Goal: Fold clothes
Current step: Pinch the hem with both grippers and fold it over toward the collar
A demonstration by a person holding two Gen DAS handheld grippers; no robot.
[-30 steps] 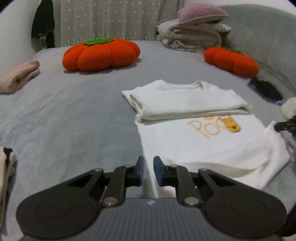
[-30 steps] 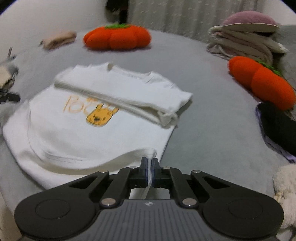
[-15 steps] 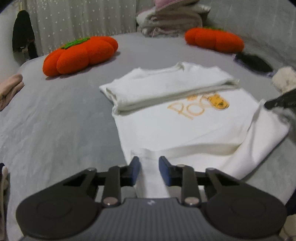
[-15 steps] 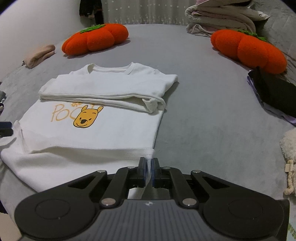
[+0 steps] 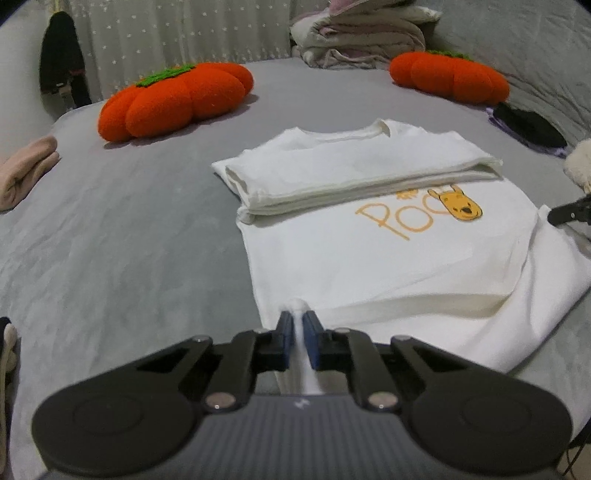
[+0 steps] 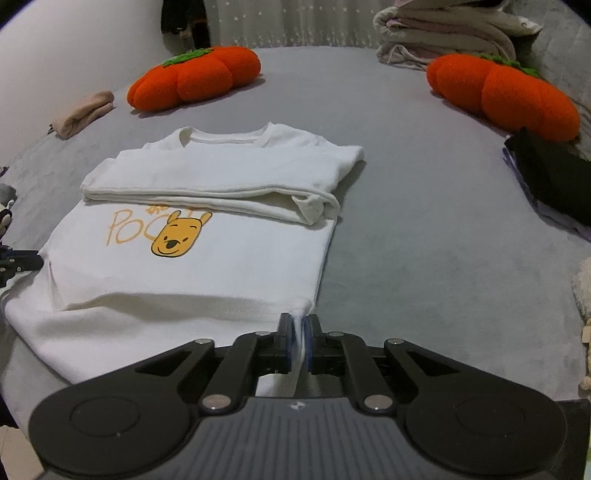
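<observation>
Grey bed cover underfoot, dotted curtain at the back. One white T-shirt spread ahead of both sets of jaws, top part folded down over the orange bear print, collar farthest away. Two orange pumpkin cushions: one far ahead-left, one far ahead-right. One stack of folded bedding at the far edge. One beige garment well off to the left, one dark garment off to the right. Nothing lying between jaws and shirt.

Left gripper tilted down toward the bed, jaws just closed, now pinching the near left hem corner, with a white fold poking up between the blue pads. Right gripper tilted down likewise, jaws pressed together on the near right hem corner. Hem edge lifted slightly at both corners, rest of shirt flat on the bed. Each gripper's tip visible at the edge of the other's view, beside the shirt.
</observation>
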